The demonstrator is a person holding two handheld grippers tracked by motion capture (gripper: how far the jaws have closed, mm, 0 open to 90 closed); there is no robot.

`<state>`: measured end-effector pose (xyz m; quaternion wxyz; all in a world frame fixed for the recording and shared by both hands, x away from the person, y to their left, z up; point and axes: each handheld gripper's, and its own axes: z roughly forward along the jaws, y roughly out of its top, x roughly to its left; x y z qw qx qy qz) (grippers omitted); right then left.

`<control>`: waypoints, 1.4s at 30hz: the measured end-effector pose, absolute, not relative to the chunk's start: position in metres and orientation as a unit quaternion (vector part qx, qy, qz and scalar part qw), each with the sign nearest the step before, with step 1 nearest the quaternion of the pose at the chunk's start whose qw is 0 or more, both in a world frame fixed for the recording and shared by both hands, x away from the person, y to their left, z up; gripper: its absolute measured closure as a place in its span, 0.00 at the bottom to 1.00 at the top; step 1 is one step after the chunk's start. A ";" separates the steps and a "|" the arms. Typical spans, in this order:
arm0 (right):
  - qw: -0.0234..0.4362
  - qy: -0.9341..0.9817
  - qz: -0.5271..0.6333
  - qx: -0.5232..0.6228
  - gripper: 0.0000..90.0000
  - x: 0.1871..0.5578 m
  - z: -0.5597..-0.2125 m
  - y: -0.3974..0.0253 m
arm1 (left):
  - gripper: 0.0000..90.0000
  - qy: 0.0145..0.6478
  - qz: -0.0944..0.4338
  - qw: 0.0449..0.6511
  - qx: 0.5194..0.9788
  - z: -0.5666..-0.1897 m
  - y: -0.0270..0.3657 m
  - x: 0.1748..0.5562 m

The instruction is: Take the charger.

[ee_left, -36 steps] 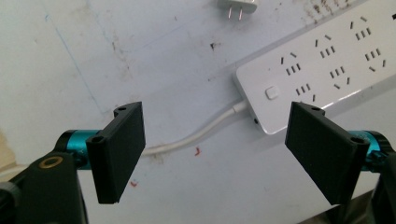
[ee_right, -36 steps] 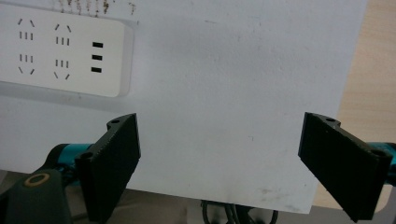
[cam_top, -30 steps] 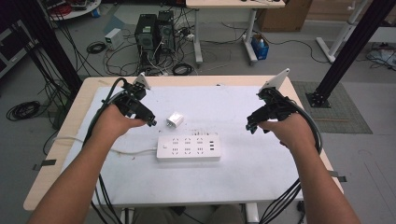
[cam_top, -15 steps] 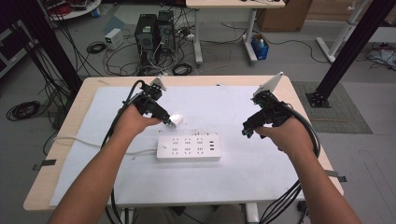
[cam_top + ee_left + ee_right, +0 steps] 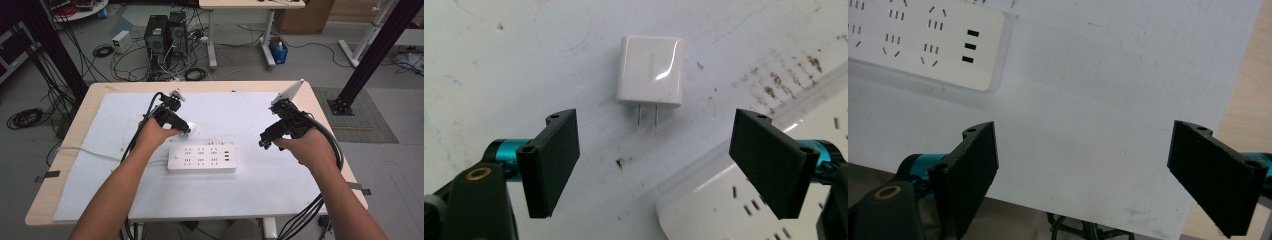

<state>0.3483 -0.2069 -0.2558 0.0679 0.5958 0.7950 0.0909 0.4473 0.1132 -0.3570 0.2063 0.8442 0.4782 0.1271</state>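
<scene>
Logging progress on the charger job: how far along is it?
Early. Done: the left hand-held gripper is lined up, jaws open, just short of the white charger. The charger lies flat on the mat with its prongs free. Left: grasp it and plug it into the power strip. The right hand-held gripper hovers open, holding nothing.

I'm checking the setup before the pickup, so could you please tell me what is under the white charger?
The white charger lies flat on the stained white table cover, prongs toward the open left claw. Whatever lies directly beneath its body is hidden.
</scene>
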 end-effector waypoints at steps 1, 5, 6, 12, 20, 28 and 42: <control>0.067 0.794 0.091 0.597 0.14 0.348 -0.257 -0.207 | 0.23 0.478 0.127 0.206 0.844 -0.357 0.113 0.447; 0.069 0.794 0.091 0.598 0.14 0.350 -0.259 -0.208 | 0.22 0.471 0.141 0.229 0.840 -0.367 0.114 0.451; 0.070 0.795 0.091 0.596 0.14 0.350 -0.260 -0.209 | 0.22 0.471 0.141 0.229 0.840 -0.367 0.114 0.451; 0.071 0.797 0.091 0.592 0.14 0.352 -0.262 -0.207 | 0.22 0.472 0.148 0.244 0.834 -0.379 0.111 0.455; 0.074 0.797 0.091 0.592 0.14 0.353 -0.263 -0.207 | 0.22 0.480 0.146 0.237 0.832 -0.399 0.106 0.460; 0.074 0.797 0.089 0.593 0.14 0.352 -0.264 -0.209 | 0.23 0.488 0.149 0.235 0.827 -0.410 0.102 0.463; 0.073 0.797 0.092 0.593 0.14 0.354 -0.267 -0.209 | 0.27 0.500 0.147 0.228 0.822 -0.421 0.098 0.465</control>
